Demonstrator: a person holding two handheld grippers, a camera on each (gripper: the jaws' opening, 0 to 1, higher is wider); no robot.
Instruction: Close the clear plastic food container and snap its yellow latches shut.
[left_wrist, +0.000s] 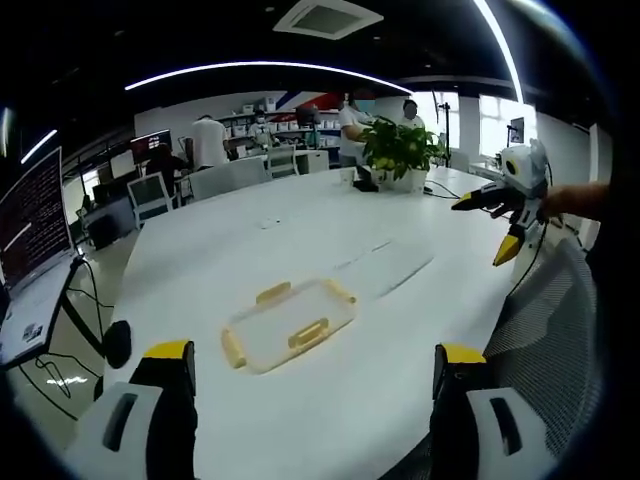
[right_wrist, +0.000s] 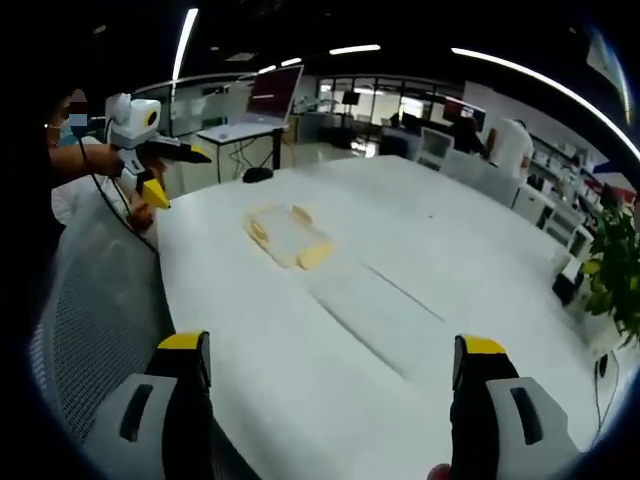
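Clear plastic with yellow clips is what you are looking at: the food container (left_wrist: 288, 325) is lying flat on the white table (left_wrist: 330, 230), sitting at about 7 o'clock from the middle of the left gripper view and at about 11 o'clock in the right gripper view (right_wrist: 288, 235). From here the lid is appearing to rest on the base already, though the views are too distant to say whether it is seated all round. The yellow latches (left_wrist: 309, 333) are sticking outward from the edges, so in my judgement none are snapped down, and pressing each one shut is what is remaining. You are holding both tools well apart from the container and touching nothing. Your left gripper (left_wrist: 310, 400) is hanging released, its jaws spread wide with the container lying beyond them. Your right gripper (right_wrist: 335, 400) is likewise gaping and carrying nothing, and it is also showing at 2 o'clock in the left gripper view, raised above the table edge. A potted plant (left_wrist: 400, 150) is standing at the far end of the table.
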